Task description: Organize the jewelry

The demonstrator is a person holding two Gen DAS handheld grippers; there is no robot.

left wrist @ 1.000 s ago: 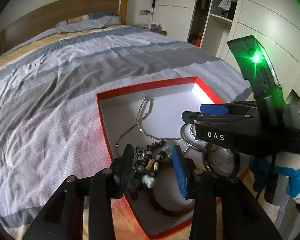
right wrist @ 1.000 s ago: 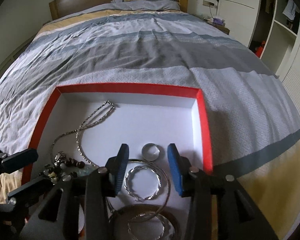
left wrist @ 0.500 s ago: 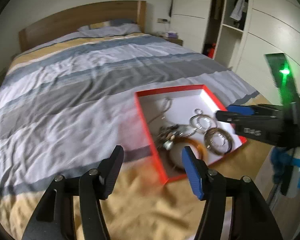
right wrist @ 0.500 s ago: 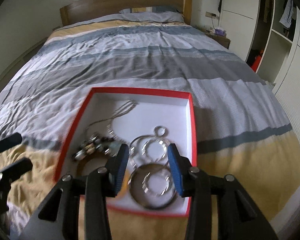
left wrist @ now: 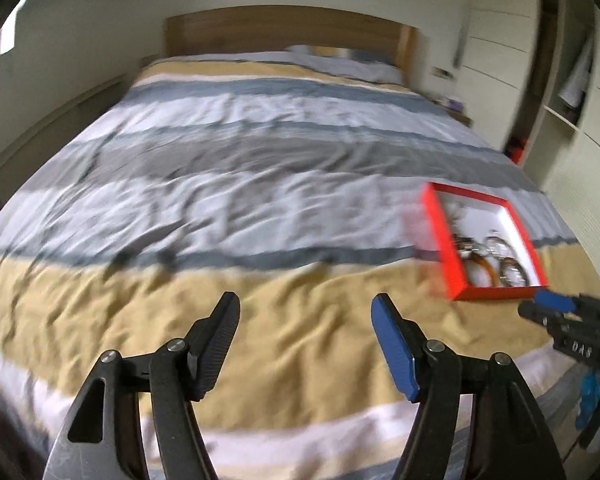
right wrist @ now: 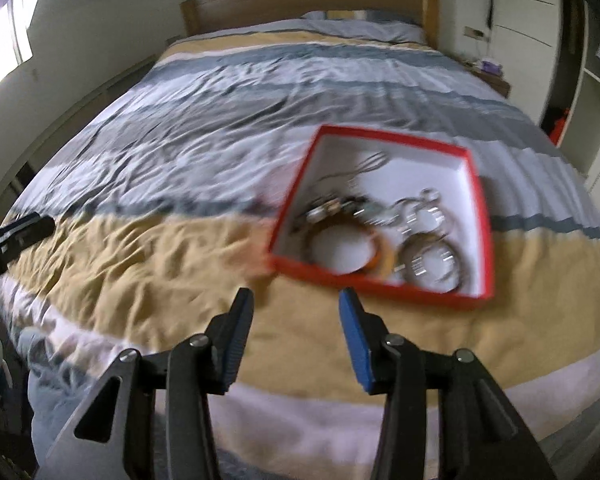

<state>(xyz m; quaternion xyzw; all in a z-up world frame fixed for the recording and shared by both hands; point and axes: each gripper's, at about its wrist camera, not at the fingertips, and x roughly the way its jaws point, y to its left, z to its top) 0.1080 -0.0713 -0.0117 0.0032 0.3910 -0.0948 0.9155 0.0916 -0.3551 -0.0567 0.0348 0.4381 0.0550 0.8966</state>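
Your left gripper [left wrist: 305, 308] and right gripper [right wrist: 296, 304] both hang over the striped yellow, grey and white bedspread [right wrist: 148, 264] with fingers spread apart and nothing between them. The shallow red-rimmed white cardboard box [right wrist: 485, 216], near the bed's foot edge, holds the jewelry: an amber bangle [right wrist: 382, 245], silver hoops [right wrist: 432, 264] and a thin chain [right wrist: 370, 160]. Everything appears boxed, so you judge the sorting close to finished; hold both tools steady and well clear of the box's rim.

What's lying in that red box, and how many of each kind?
Orange bangle: 1
Silver bangles: 2 clear, blur may hide more
Small ring: 1
Chain necklace: 1
Beaded bracelet: 1
Total: at least 6
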